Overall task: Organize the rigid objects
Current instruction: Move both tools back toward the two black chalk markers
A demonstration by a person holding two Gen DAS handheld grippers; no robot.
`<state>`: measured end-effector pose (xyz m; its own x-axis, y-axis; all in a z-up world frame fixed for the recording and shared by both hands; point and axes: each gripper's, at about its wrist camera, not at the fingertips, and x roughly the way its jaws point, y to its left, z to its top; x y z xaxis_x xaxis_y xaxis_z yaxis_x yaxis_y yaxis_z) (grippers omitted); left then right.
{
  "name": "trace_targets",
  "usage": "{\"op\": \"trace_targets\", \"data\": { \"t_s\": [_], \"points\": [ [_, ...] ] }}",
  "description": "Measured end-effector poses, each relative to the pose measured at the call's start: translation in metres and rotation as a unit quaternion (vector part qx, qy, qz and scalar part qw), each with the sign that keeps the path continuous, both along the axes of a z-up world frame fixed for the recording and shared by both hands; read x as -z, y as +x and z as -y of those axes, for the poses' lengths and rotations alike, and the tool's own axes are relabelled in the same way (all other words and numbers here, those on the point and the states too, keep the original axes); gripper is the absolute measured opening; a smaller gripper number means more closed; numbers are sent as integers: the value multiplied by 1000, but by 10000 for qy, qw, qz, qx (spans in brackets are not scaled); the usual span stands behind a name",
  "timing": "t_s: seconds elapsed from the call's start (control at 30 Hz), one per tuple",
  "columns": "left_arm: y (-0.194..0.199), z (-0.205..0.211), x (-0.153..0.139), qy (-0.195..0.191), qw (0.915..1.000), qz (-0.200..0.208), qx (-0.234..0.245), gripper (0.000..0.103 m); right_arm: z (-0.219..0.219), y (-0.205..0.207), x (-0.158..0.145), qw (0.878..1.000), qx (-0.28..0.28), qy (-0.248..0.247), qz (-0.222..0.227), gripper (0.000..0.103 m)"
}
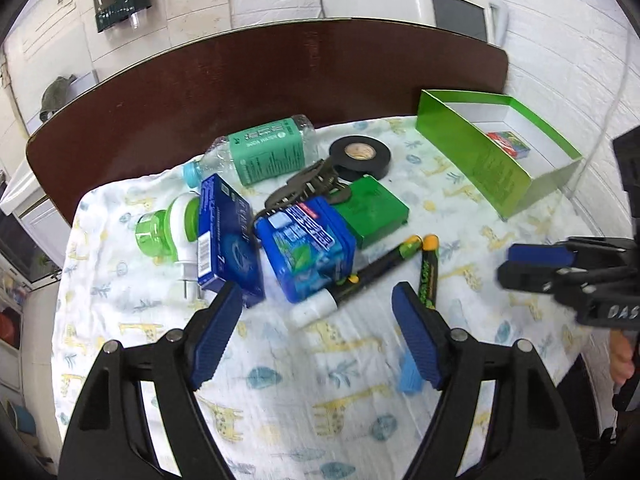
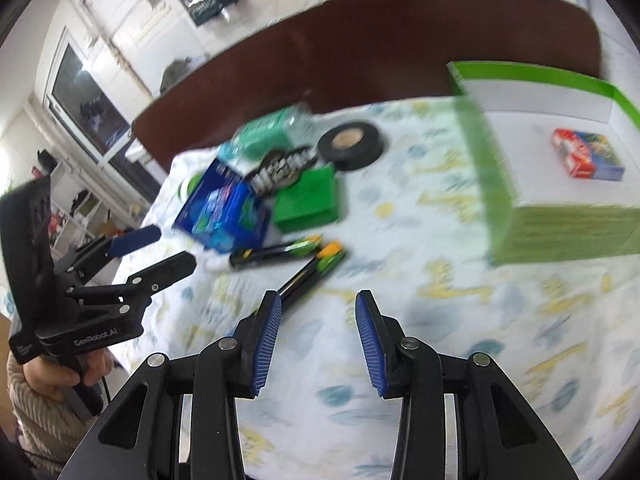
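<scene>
Spread fingers (image 2: 269,334) of the right gripper (image 2: 318,340) are seen near two stiff, light markers (image 2: 306,270); mid-barrel should be gripped. Left gripper (image 1: 318,330) is open too, green box (image 1: 496,168) well apart

Left tool (image 1: 318,312) spread wide over markers (image 1: 384,268); green box (image 1: 508,168) right

The cloth (image 1: 360,360) is white, printed with yellow giraffes and blue-green leaves. The open box (image 1: 492,168) is bright green outside, white inside, holding a red-and-blue small pack (image 1: 508,142). The tape roll (image 1: 360,157) is black; the bottle (image 1: 268,156) wears a mint-green label; the markers (image 1: 384,266) are black, green and orange-tipped
</scene>
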<state>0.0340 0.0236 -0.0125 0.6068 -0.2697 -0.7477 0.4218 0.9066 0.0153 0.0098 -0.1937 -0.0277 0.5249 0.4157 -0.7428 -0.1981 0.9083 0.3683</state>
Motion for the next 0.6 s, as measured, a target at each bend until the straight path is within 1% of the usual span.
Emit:
{"op": "trace_targets", "data": {
  "t_s": [0.07,0.1,0.17,0.23,0.37,0.43,0.5,0.6],
  "points": [
    [-6,0,3,-72,9998,14,195,64,-15,0,6,9999,2,-120,-90,41],
    [-7,1,5,-127,9994,-22,310,63,-20,1,8,9998,13,-159,-124,41],
    [-9,3,10,-160,9985,-91,511,57,-27,2,10,9995,33,-242,-183,41],
    [-8,4,16,-154,9976,-183,650,52,-30,4,9,9994,13,-334,-130,41],
    [-3,3,26,-272,9967,-359,679,52,-37,11,0,9989,-136,-429,124,41],
    [1,3,30,-285,9965,-420,657,52,-40,19,-2,9989,-121,-445,53,41],
    [7,5,33,-196,9966,-433,668,52,-40,27,-1,9989,29,-461,-124,41],
    [18,12,38,-20,9952,-473,860,52,-42,29,4,9983,77,-519,-245,41]
  ]
}}
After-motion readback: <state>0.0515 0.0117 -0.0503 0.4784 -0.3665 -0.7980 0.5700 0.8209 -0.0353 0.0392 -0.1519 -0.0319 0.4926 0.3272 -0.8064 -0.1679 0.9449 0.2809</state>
